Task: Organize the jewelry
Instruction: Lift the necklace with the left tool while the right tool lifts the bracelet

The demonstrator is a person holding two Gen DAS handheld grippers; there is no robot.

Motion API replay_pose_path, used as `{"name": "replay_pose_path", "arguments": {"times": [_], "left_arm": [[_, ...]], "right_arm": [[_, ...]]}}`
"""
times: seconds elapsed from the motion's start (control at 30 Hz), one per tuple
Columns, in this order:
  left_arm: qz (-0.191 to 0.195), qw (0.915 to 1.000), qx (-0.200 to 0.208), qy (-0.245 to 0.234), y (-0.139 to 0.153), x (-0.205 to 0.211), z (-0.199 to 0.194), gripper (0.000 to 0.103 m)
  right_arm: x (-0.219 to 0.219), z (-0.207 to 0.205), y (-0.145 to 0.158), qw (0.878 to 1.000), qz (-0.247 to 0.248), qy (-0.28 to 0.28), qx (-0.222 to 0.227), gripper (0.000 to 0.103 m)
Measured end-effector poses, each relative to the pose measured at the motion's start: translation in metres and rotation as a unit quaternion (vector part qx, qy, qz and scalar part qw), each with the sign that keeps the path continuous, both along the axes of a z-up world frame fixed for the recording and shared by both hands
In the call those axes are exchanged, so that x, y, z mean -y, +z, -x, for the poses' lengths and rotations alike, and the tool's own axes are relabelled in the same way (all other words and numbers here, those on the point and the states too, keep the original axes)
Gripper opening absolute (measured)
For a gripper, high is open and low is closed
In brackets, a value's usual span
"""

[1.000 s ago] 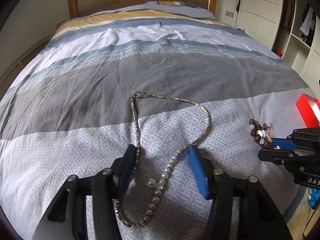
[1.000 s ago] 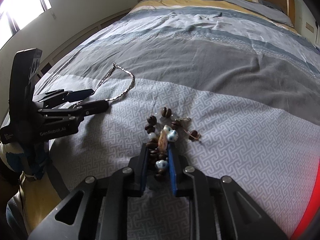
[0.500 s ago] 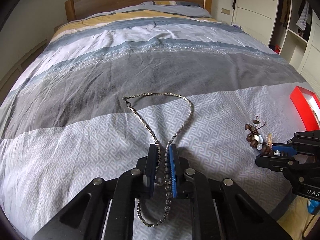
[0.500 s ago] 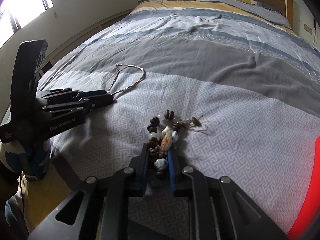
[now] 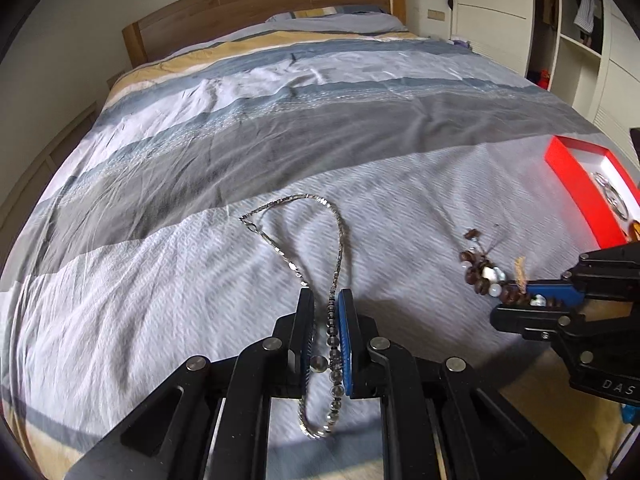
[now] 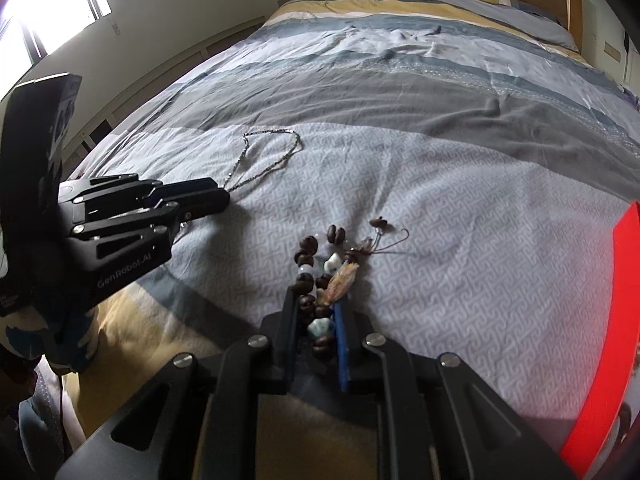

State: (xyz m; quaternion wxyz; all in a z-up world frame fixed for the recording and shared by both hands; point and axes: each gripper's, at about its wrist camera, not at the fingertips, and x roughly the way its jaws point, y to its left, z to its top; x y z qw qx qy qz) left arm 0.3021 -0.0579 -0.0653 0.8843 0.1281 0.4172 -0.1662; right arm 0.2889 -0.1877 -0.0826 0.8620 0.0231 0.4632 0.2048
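A long silver chain necklace with small beads lies on the striped bedspread; it also shows in the right wrist view. My left gripper is shut on its near end, and a loop hangs below the fingers. My right gripper is shut on a brown bead bracelet with pale blue stones and a tassel; the bracelet also shows in the left wrist view. A red jewelry box with a white lining sits at the right and holds a piece of jewelry.
The bed stretches ahead to a wooden headboard. White wardrobes stand at the right. A window is at the left. The bed's near edge and floor lie below both grippers.
My left gripper closed on the silver necklace and pulled it back toward the bed's edge. My right gripper kept its hold on the bead bracelet and drew it back too.
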Motion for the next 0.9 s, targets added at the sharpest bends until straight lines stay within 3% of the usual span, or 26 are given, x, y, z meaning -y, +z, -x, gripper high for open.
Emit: {"name": "replay_pose_path", "arguments": {"times": [0.53,0.9], "left_arm": [[0.024,0.9996,0.008,0.010,0.037,-0.004,0.067,0.012],[0.043,0.9983,0.024,0.032,0.082,-0.024,0.134,0.012]], "right_arm": [[0.008,0.057,0.020,1.000,-0.002,-0.022,-0.005,0.015],[0.017,0.122,0.067,0.999,-0.006,-0.033,0.029,0.014]]}}
